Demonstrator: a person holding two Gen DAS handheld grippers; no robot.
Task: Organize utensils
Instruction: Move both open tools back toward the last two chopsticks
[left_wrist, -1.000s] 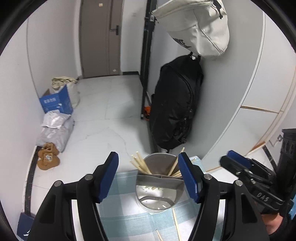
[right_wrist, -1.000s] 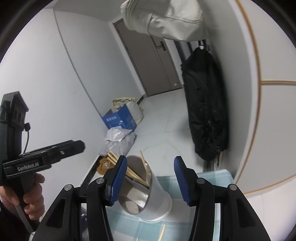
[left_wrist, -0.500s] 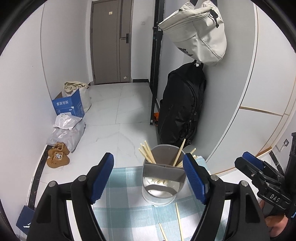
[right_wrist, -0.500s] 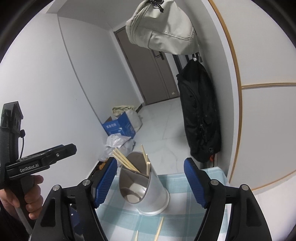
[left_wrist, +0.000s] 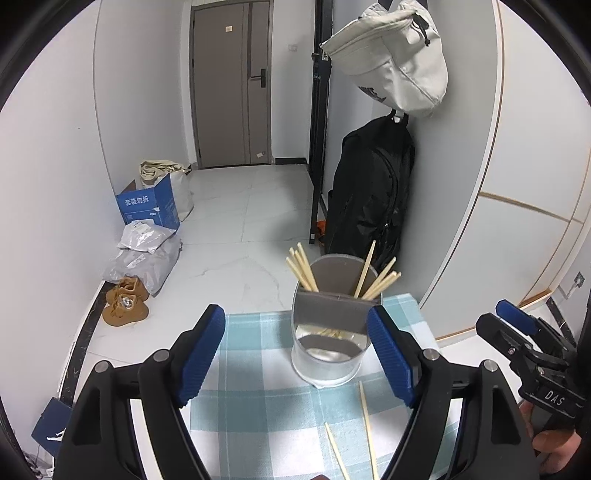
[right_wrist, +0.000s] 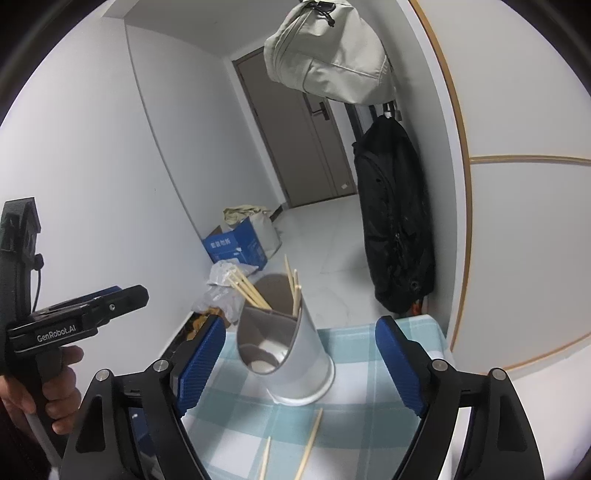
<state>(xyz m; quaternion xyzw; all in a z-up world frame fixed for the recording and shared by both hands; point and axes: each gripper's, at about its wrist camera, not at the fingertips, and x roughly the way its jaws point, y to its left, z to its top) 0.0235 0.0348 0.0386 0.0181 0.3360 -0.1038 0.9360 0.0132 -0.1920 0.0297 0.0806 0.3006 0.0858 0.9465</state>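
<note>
A grey divided utensil holder (left_wrist: 330, 332) stands on a teal checked cloth (left_wrist: 258, 398), with several wooden chopsticks (left_wrist: 303, 267) sticking out of its back compartment. It also shows in the right wrist view (right_wrist: 286, 347). Two loose chopsticks (left_wrist: 365, 424) lie on the cloth in front of it, also seen in the right wrist view (right_wrist: 312, 441). My left gripper (left_wrist: 297, 354) is open and empty, just short of the holder. My right gripper (right_wrist: 301, 363) is open and empty, with the holder between and beyond its fingers.
The table's far edge drops to a white tiled floor. A black backpack (left_wrist: 369, 192) and a beige bag (left_wrist: 391, 55) hang on the right wall. A blue box (left_wrist: 147, 205), grey parcels (left_wrist: 144, 254) and brown shoes (left_wrist: 125, 302) lie by the left wall.
Both grippers have pulled back and up from the holder, which now looks smaller and farther. Their jaws have opened wider. The loose chopsticks have come more into view.
</note>
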